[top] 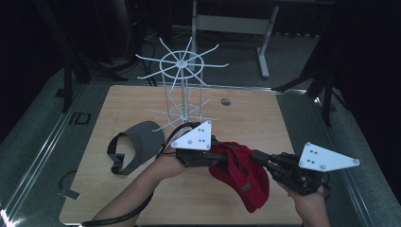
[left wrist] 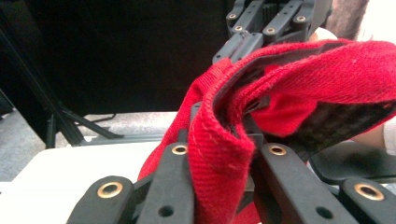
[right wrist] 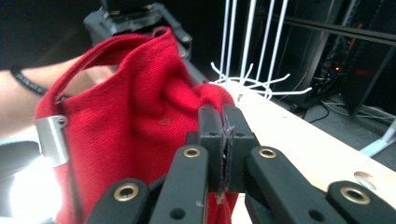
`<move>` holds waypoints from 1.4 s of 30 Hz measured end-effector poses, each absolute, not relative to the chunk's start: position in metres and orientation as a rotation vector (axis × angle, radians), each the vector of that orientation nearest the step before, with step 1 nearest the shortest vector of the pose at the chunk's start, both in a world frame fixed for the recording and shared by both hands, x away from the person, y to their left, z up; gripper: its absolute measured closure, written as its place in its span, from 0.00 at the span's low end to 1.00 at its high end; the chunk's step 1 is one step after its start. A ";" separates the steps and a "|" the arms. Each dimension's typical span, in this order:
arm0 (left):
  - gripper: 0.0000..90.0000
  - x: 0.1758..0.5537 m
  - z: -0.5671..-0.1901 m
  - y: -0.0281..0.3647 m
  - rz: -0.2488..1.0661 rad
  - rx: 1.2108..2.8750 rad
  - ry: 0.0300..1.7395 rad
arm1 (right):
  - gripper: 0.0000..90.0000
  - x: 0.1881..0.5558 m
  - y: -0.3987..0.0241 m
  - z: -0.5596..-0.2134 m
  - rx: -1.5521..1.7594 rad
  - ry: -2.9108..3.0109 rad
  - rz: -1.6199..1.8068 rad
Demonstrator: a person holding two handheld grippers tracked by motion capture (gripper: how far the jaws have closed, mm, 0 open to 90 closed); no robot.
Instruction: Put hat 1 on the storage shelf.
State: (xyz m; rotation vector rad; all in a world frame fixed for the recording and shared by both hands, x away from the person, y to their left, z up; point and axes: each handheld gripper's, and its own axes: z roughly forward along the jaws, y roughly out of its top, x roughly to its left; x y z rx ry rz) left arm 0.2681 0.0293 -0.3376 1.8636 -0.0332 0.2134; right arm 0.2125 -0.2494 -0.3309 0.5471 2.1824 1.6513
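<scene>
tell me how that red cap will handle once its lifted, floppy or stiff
Probably floppy: the red cap sags and folds between the left gripper and right gripper. Likely light, since thin pinches of cloth hold it. The woven fabric looks grippy, so slipping seems unlikely.

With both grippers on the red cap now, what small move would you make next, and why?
Probably lift the red cap slightly and carry it toward the white wire rack. The left gripper and right gripper are each shut on its fabric, it hangs between them over the table, and the rack's arms are bare.
</scene>
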 end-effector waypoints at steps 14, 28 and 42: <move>0.61 0.267 -0.347 0.044 0.271 1.874 0.043 | 0.98 0.210 -0.262 -0.319 0.596 2.080 1.671; 0.54 0.263 -0.353 0.069 0.319 1.836 0.122 | 0.98 0.210 -0.261 -0.317 0.600 2.069 1.659; 0.53 0.268 -0.362 0.106 0.383 1.772 0.322 | 0.98 0.212 -0.271 -0.313 0.647 2.021 1.657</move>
